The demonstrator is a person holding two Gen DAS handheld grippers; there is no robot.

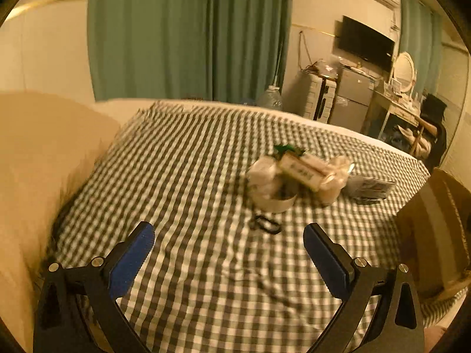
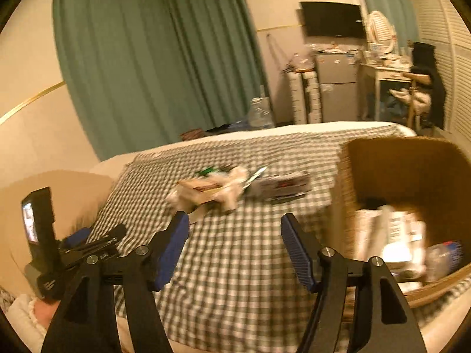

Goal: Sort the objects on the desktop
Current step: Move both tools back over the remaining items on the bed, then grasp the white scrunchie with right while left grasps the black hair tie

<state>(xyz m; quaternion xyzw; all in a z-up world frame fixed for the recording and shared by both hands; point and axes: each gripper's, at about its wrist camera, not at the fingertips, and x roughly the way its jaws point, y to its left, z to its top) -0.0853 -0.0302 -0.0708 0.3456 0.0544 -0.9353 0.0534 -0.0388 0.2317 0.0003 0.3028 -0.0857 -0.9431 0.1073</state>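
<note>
Checked cloth (image 1: 206,176) over the bed, the pile of objects (image 1: 294,176) mid-cloth, cardboard box (image 2: 412,176) at its right edge. Left gripper (image 1: 229,241) and right gripper (image 2: 235,229) both gape empty — best approach low, single out one item.

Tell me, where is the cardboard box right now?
The cardboard box stands on the checked cloth at the right of the right wrist view, beside the pile of objects.
</note>
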